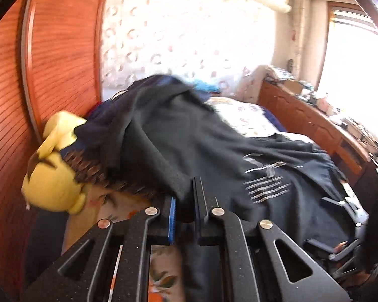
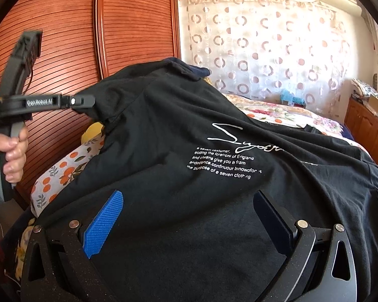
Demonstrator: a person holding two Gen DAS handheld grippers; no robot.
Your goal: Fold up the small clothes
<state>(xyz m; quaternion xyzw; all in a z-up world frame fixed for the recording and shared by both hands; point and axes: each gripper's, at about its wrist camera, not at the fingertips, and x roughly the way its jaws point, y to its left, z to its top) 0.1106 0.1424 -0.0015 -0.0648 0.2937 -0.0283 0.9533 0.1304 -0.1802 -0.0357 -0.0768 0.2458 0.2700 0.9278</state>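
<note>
A black T-shirt [image 2: 214, 125] with white script and small print lies spread over a heap on the bed. In the left wrist view my left gripper [image 1: 184, 214] is shut on a fold of the black T-shirt [image 1: 163, 138], and the cloth is pinched between its pads. The right wrist view shows that same left gripper [image 2: 88, 102] holding the shirt's sleeve end at the far left, raised off the bed. My right gripper [image 2: 189, 216] stands wide open low over the shirt's lower part. Its blue pad [image 2: 104, 222] is on the left, with flat cloth showing between the fingers.
A yellow plush toy [image 1: 53, 176] lies against the slatted wooden wardrobe door [image 1: 50, 63] on the left. A floral, orange-print bedspread [image 2: 277, 113] covers the bed. A cluttered wooden dresser [image 1: 315, 125] runs along the right. A hand [image 2: 12, 151] holds the left gripper's grip.
</note>
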